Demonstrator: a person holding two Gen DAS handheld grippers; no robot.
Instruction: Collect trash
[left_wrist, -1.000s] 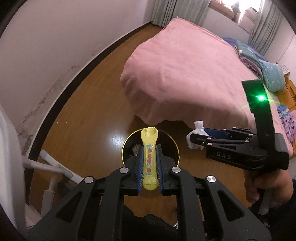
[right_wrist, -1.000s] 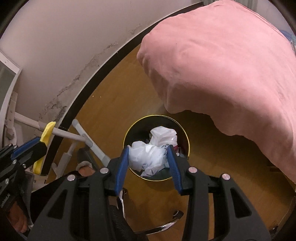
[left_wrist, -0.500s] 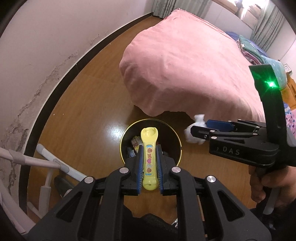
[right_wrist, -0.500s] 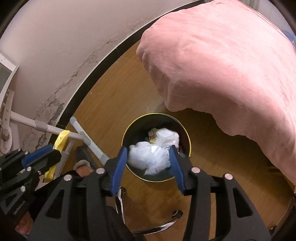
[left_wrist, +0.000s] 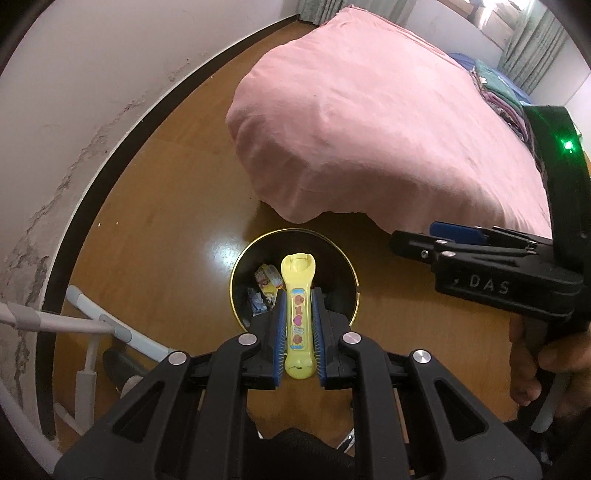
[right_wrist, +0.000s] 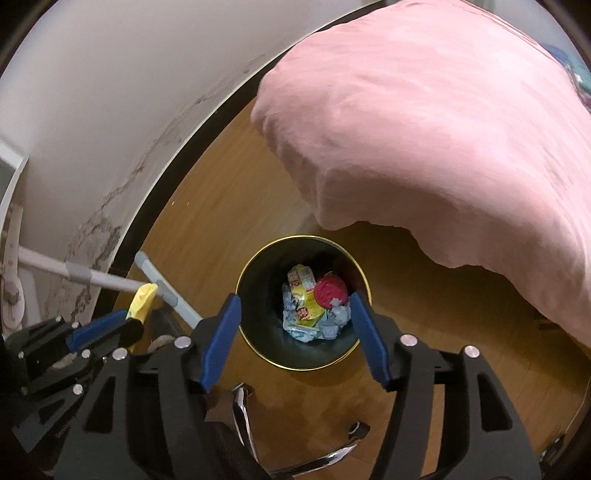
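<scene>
One pink bed (right_wrist: 443, 129) overhangs brown wooden floor (right_wrist: 229, 206).

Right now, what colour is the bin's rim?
Gold, on a round black metal bin; clearest in the right wrist view.

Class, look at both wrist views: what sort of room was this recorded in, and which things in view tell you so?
Most likely a bedroom in a home. A bed under a pink cover fills much of the room, folded clothes lie by the curtains, and a small bin stands on the wooden floor.
</scene>
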